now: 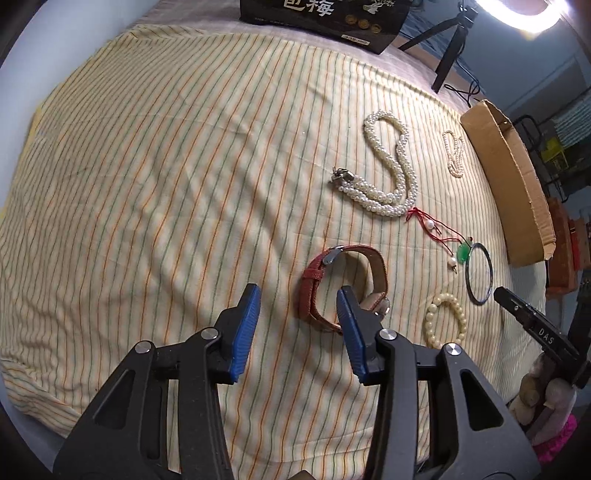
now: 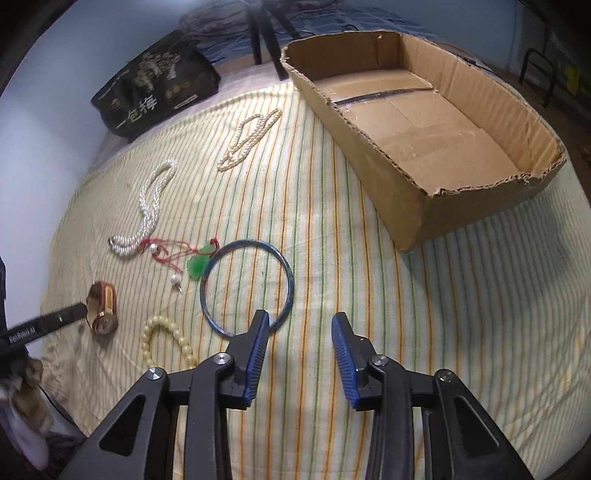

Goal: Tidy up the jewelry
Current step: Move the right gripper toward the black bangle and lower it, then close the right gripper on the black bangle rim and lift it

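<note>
Jewelry lies on a striped cloth. A red-strap watch [image 1: 345,286] [image 2: 102,308] sits just ahead of my open, empty left gripper [image 1: 299,297], its right finger overlapping the watch's near side. A thick pearl necklace [image 1: 388,173] [image 2: 147,210], a thin pearl strand [image 1: 454,153] [image 2: 249,138], a red cord with a green pendant [image 1: 461,253] [image 2: 196,264], a dark bangle [image 1: 480,273] [image 2: 246,286] and a cream bead bracelet [image 1: 445,319] [image 2: 168,341] lie around. My open, empty right gripper [image 2: 300,323] hovers at the bangle's near right edge. The cardboard box [image 2: 424,110] [image 1: 513,181] is empty.
A black printed package [image 1: 325,22] [image 2: 155,85] lies at the cloth's far edge. A tripod [image 1: 448,44] and a bright ring light [image 1: 524,14] stand beyond it. The other gripper shows at the right of the left wrist view [image 1: 535,325].
</note>
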Tool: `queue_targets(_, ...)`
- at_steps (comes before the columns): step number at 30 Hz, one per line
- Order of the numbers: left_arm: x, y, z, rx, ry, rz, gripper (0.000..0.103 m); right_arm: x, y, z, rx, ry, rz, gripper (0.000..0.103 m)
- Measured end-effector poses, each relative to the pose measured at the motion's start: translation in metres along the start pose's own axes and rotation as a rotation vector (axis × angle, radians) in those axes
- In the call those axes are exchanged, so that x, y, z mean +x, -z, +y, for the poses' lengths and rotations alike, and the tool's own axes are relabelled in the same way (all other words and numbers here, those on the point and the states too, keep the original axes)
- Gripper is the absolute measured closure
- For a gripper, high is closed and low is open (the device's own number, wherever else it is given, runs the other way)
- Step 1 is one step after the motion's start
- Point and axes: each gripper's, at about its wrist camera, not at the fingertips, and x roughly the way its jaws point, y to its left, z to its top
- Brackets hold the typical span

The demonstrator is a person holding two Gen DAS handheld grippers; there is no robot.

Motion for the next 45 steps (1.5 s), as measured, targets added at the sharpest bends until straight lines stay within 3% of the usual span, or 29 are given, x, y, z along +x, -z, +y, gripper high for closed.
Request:
queue_targets(8,0.015,0.000,0.000,-0.015,0.020,0.038,0.066,0.009,-0.006,0.007,-0.003,0.008,0.000,0.071)
queue_targets(17,0.026,-0.004,-0.007,0.012,-0.023,0.042,0.069,0.019,-0.010,0.014,-0.025,0.049,-0.007,0.073)
queue_targets(22,0.030,-0.008,-0.017,0.038,-0.059,0.026,0.076,0.021,-0.011,0.019,-0.058,0.060,-0.011,0.095)
queue_targets(28,0.031,-0.012,-0.019,0.026,-0.050,0.026,0.095,0.017,-0.014,0.014,-0.042,0.014,-0.013,0.101)
queue_targets(45,-0.012,-0.006,-0.024,0.058,-0.003,-0.063,0.096,-0.031,-0.008,0.037,-0.177,0.008,-0.140,0.102)
